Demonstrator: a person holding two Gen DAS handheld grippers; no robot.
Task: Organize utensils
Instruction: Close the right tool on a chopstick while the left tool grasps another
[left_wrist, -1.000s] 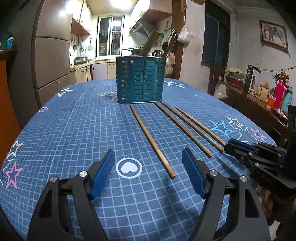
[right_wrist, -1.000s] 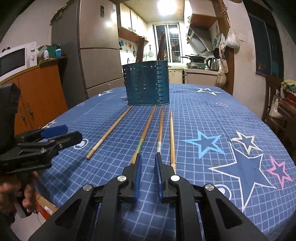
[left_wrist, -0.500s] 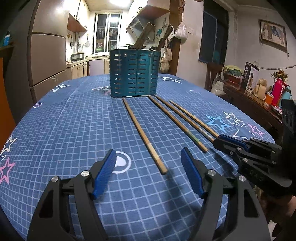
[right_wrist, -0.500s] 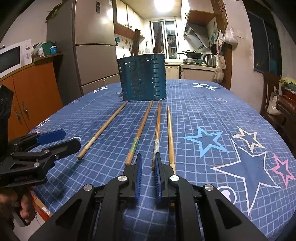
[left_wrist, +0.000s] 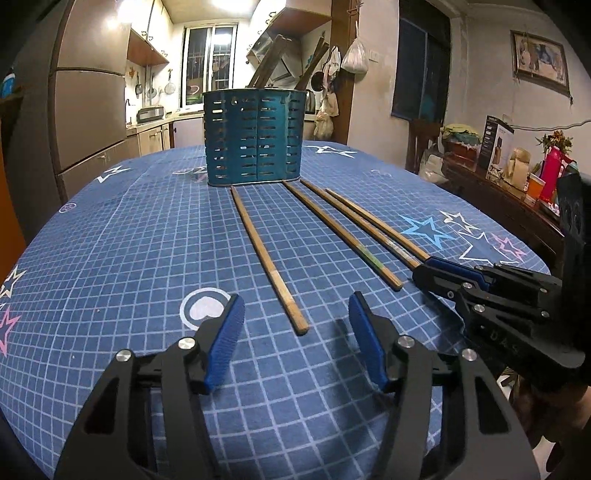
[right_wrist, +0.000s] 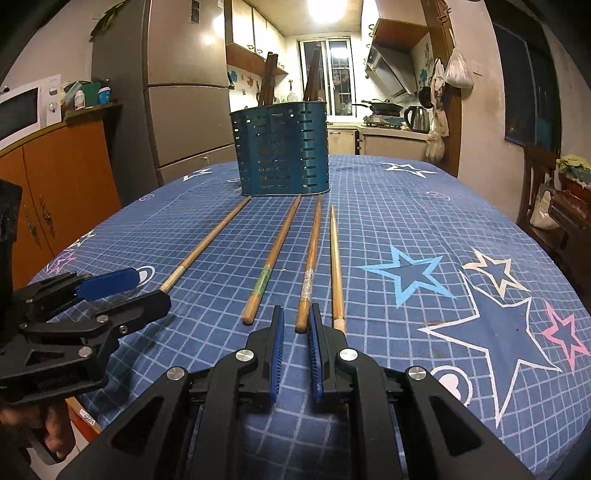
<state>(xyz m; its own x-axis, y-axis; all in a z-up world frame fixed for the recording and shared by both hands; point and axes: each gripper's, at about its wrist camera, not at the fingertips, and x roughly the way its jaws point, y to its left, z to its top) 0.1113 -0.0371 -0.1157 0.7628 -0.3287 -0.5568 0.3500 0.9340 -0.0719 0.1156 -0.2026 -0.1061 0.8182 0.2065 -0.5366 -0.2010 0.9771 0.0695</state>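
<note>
A teal slotted utensil holder (left_wrist: 255, 140) (right_wrist: 282, 151) stands mid-table with dark utensils sticking out of it. Several wooden chopsticks lie side by side in front of it. My left gripper (left_wrist: 295, 306) (right_wrist: 147, 288) is low over the cloth and its jaws are closing. The near end of the leftmost chopstick (left_wrist: 266, 254) (right_wrist: 207, 247) lies between its blue pads, untouched. My right gripper (right_wrist: 296, 314) (left_wrist: 424, 269) is shut to a narrow slit. The end of the third chopstick (right_wrist: 310, 258) sits at the mouth of that slit; no grip shows.
The blue star-patterned tablecloth (right_wrist: 406, 229) ends just below both grippers. A fridge (right_wrist: 184, 110) and an orange cabinet with a microwave (right_wrist: 22, 110) stand to the left. A side table with a box and bottles (left_wrist: 517, 166) is on the right.
My left gripper moved forward and lower, so the leftmost chopstick's end now lies between its fingers, and its jaws have narrowed. The right gripper has hardly moved.
</note>
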